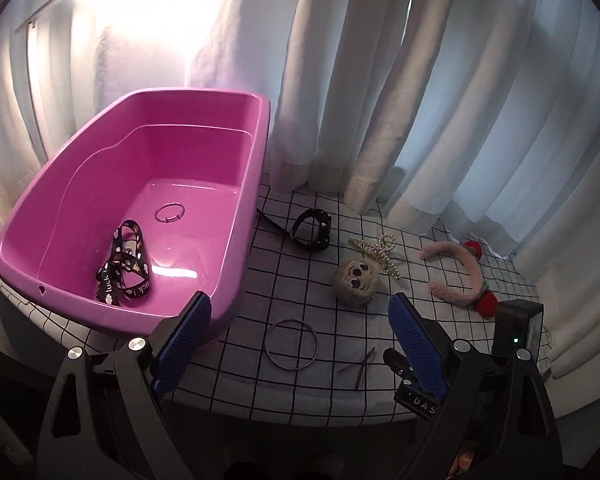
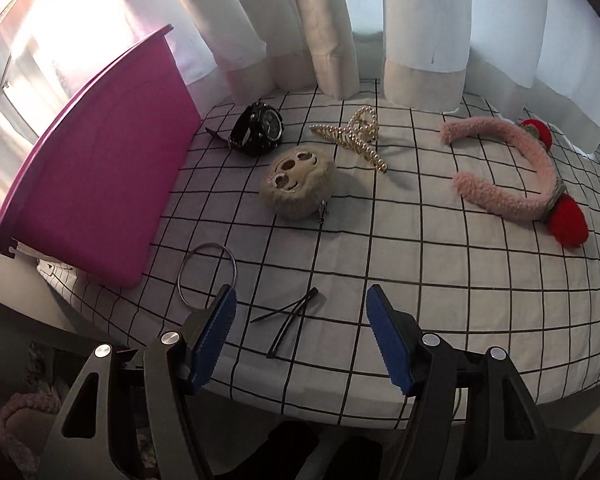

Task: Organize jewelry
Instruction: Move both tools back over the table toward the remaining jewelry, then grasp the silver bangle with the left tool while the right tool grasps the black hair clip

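My left gripper [image 1: 299,298] is open and holds nothing, hovering at the near edge of the pink tub [image 1: 244,216]. A black printed lanyard [image 1: 124,268] and a small ring [image 1: 169,212] lie inside the tub. On the checked cloth rest a silver bangle [image 1: 291,344], black hairpins [image 2: 292,320], a black watch [image 2: 260,128], a pearl hair claw [image 2: 356,140], a plush sloth face [image 2: 298,184] and a pink furry headband [image 2: 516,176]. My right gripper [image 2: 300,292] is open above the hairpins, apart from them, with the silver bangle [image 2: 207,276] just to its left.
The checked cloth [image 2: 420,248] covers a small table whose front edge runs under both grippers. White curtains [image 1: 380,100] hang close behind it. The pink tub's outer wall [image 2: 100,160] takes up the left side. Part of the other gripper's black body [image 1: 516,320] shows at right.
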The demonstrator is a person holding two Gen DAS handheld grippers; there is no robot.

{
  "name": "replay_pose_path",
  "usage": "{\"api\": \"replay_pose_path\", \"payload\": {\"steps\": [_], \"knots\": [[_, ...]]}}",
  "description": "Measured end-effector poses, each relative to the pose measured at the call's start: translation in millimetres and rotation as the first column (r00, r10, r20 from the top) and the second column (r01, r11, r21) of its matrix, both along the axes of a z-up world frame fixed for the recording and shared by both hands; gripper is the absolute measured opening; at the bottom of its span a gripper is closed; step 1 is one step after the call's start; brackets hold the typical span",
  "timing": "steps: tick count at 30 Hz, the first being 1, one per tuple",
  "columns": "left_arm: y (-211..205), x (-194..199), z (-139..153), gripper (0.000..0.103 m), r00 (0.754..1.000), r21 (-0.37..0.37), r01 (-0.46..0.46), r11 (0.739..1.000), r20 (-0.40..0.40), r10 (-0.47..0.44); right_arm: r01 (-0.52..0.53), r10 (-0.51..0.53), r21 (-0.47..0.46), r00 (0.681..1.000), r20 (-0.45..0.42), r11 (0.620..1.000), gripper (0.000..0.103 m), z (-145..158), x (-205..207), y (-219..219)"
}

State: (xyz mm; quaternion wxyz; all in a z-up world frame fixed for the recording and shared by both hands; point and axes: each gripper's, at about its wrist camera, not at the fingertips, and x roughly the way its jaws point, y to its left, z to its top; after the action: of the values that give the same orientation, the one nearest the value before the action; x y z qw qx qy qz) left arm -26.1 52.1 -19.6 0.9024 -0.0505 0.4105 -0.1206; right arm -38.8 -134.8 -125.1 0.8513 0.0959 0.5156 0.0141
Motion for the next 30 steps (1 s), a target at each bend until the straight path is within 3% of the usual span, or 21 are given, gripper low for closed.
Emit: {"api": "replay_pose_path", "payload": {"steps": [2, 11, 20, 30], "knots": [[-6.6, -9.5, -3.9, 0.089, 1.0, 0.036, 0.005, 0.999, 0.029, -0.006, -0.013, 0.013, -0.012, 1.0, -0.026, 1.0, 0.065, -17.6, 1.7, 7.5], [-26.6, -26.2, -33.2, 0.089, 0.999, 0.067, 0.037, 0.997, -0.001, -0.037, 0.01, -0.011, -0.021, 0.998, -0.054, 1.0, 0.065, -52.9, 13.9, 9.8], [-44.3, -23.7, -68.2, 0.089, 0.998, 0.099, 0.059, 0.993, -0.04, -0.055, -0.027, 0.021, -0.095, 0.998, -0.061, 0.995, 0.065, -62.7, 19.2, 11.7], [-64.0, 11.9, -114.8, 0.089, 0.996, 0.114, 0.045, 0.992, -0.086, -0.035, 0.004, -0.009, -0.127, 0.999, -0.045, 0.992, 0.065, -63.1, 5.5, -30.3]]}}
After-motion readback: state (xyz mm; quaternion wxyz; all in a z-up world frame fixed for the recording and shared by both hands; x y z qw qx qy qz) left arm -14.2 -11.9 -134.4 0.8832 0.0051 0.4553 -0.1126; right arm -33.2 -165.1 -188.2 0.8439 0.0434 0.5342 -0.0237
